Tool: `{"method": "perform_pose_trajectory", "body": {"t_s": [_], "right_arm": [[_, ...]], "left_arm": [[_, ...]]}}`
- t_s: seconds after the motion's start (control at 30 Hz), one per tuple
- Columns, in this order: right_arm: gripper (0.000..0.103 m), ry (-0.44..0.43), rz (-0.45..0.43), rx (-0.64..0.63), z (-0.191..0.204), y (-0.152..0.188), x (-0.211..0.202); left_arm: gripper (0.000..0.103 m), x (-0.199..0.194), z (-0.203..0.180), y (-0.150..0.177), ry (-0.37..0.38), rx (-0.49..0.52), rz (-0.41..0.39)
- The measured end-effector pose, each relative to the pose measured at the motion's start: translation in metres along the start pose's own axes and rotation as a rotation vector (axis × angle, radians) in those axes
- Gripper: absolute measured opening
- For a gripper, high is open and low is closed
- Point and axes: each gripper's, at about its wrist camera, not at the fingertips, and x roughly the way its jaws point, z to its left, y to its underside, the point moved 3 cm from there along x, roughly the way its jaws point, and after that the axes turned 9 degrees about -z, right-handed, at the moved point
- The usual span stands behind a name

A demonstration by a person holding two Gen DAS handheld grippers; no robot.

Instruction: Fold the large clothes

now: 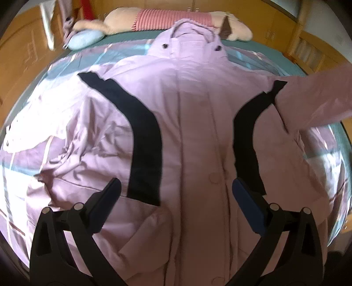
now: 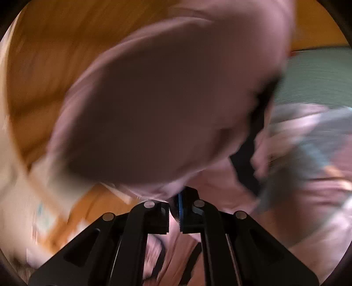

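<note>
A large lilac coat point(image 1: 193, 123) with two black side stripes point(image 1: 145, 140) lies front-up on the bed, its hood point(image 1: 187, 41) at the far end. My left gripper point(image 1: 176, 187) is open and empty, hovering over the coat's lower front. The coat's right sleeve point(image 1: 314, 99) is lifted off the bed toward the right. In the blurred right wrist view my right gripper point(image 2: 175, 211) is shut on the lilac sleeve point(image 2: 167, 105), which bulges up in front of the camera.
The bed has a lilac, white and teal patterned cover point(image 1: 28, 136) over a green sheet point(image 1: 132, 36). A plush toy with a red striped top point(image 1: 167, 19) and a pale blue cushion point(image 1: 84, 39) lie at the head. Wooden furniture point(image 1: 22, 44) surrounds the bed.
</note>
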Motion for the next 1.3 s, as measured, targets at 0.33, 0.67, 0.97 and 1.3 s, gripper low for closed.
{"method": "perform_pose_trajectory", "body": {"t_s": [0.33, 0.67, 0.97, 1.3], "right_arm": [[0.03, 0.123, 0.313, -0.172, 0.039, 0.088, 0.09], [0.092, 0.277, 0.191, 0.167, -0.051, 0.067, 0.054], [0.092, 0.335, 0.243, 0.123, -0.039, 0.086, 0.03], [0.092, 0.38, 0.269, 0.094, -0.042, 0.093, 0.021]], "left_arm": [[0.101, -0.026, 0.068, -0.075, 0.184, -0.309, -0.052], [0.101, 0.035, 0.039, -0.057, 0.356, -0.345, 0.126], [0.101, 0.032, 0.002, -0.042, 0.529, -0.239, 0.298], [0.101, 0.051, -0.038, 0.005, 0.744, -0.251, 0.542]]}}
